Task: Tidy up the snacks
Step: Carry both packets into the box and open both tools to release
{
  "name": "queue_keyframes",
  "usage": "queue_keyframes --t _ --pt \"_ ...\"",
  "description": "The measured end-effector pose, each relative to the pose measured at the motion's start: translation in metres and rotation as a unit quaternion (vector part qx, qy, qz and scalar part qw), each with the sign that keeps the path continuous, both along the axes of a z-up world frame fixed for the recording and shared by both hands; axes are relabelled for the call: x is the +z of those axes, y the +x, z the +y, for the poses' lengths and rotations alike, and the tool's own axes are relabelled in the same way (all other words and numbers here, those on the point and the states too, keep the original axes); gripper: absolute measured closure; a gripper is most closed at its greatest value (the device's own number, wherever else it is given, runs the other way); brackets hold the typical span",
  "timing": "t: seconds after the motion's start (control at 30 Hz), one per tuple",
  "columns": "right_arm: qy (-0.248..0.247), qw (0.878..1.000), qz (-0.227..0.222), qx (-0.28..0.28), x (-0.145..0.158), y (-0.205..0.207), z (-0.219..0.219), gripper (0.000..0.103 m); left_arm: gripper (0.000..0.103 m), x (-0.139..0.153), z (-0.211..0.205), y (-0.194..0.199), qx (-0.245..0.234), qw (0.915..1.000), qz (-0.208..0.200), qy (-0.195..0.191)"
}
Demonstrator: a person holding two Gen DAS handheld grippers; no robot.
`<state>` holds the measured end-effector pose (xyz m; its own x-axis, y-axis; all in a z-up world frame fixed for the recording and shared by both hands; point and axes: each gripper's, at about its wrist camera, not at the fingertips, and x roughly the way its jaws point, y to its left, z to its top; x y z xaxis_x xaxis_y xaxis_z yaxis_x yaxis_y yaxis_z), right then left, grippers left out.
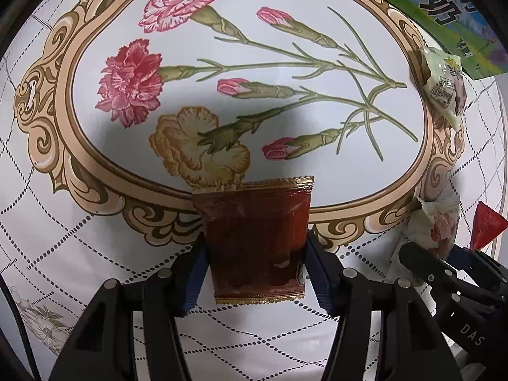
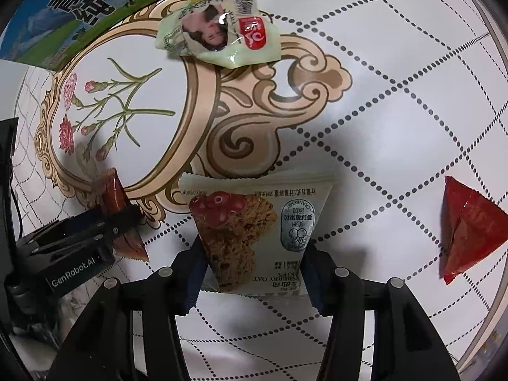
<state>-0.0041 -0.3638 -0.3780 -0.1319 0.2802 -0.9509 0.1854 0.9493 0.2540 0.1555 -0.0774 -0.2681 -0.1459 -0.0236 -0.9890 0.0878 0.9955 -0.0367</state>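
The left gripper [image 1: 255, 268] clamps a dark red snack packet [image 1: 254, 238] at lower centre; the right gripper [image 2: 252, 268] pinches a cranberry oat cookie pack [image 2: 254, 228], both above the floral tablecloth [image 2: 397, 79], pale green packet [image 2: 219, 28] at the top

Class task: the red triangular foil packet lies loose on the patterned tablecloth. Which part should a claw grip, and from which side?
Grip the red triangular foil packet across its raised middle fold, coming straight down from above. It lies on the patterned tablecloth with bare cloth all round; the flat corners probably give less to pinch.
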Motion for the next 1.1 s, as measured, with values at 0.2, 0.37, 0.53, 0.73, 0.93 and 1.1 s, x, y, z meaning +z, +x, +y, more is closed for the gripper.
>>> queue_keyframes --t 0.2,0.37,0.53,0.73,0.93,1.1 --pt "-0.004 1.000 -0.010 -0.004 0.000 0.002 -0.003 0.049 0.049 0.006 0.002 0.001 -0.011 0.9999 -0.009 0.004" --pt "0.014 0.999 -0.030 -0.004 0.029 -0.001 -0.002 0.051 0.049 0.044 -0.009 0.004 -0.025 0.9989 -0.038 -0.004" --pt "0.044 0.996 -0.079 -0.002 0.083 0.018 -0.009 0.051 0.049 0.100 -0.015 0.017 -0.037 0.9952 -0.082 -0.038" --pt "0.050 0.985 -0.166 0.005 0.167 0.060 -0.026 0.051 0.049 0.179 -0.031 0.056 -0.044 0.9859 -0.134 -0.090" --pt "0.016 0.975 -0.222 0.010 0.215 0.130 -0.044 0.051 0.049 0.222 -0.045 0.136 -0.044 0.9809 -0.163 -0.097" --pt "-0.010 0.980 -0.199 0.015 0.196 0.203 -0.044 0.051 0.049 0.200 -0.060 0.211 -0.053 0.9856 -0.147 -0.064"
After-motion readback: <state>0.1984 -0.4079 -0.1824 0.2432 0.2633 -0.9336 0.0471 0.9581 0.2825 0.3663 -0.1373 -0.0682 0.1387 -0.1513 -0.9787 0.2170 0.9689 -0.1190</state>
